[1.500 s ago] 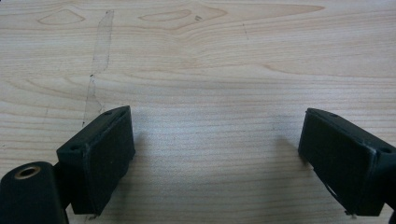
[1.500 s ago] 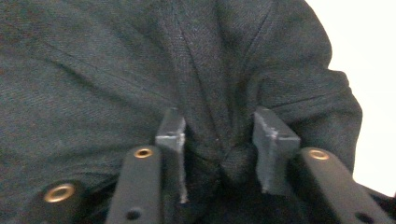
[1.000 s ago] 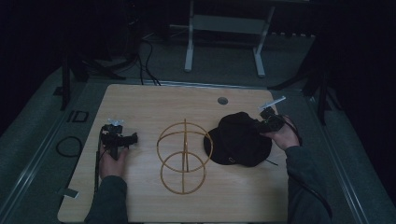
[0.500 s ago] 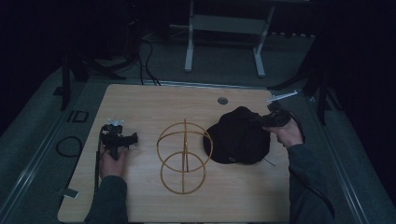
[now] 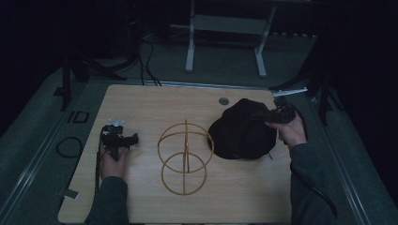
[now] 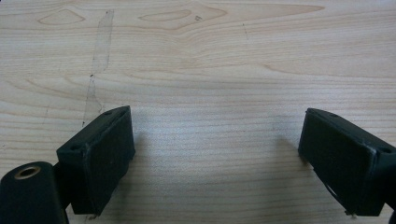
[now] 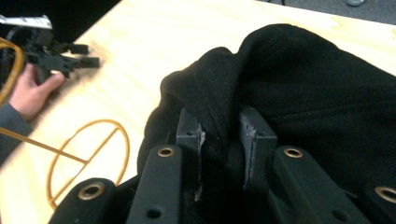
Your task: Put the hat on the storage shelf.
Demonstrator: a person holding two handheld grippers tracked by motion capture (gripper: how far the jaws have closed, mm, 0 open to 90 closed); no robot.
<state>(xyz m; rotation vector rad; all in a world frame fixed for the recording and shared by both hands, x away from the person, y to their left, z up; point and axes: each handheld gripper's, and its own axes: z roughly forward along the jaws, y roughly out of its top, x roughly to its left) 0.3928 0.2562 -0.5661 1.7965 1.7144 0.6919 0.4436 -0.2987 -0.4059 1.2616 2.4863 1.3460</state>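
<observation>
Wire stand (image 5: 184, 157) mid-table (image 5: 141, 101), hat (image 5: 241, 131) just right of it.

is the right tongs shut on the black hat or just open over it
Shut on it: in the right gripper view the right tongs pinch a fold of the black hat between both jaws.

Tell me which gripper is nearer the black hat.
Right. The right gripper is pinching a fold of the black hat; the left gripper rests open on the table, beyond the wire stand.

This is looking like a dim lab or recording studio: a wooden table (image 5: 141, 108) is standing on grey floor, black cables (image 5: 145, 56) are lying at 11 o'clock, a metal stand (image 5: 225, 28) at 12 o'clock.
</observation>
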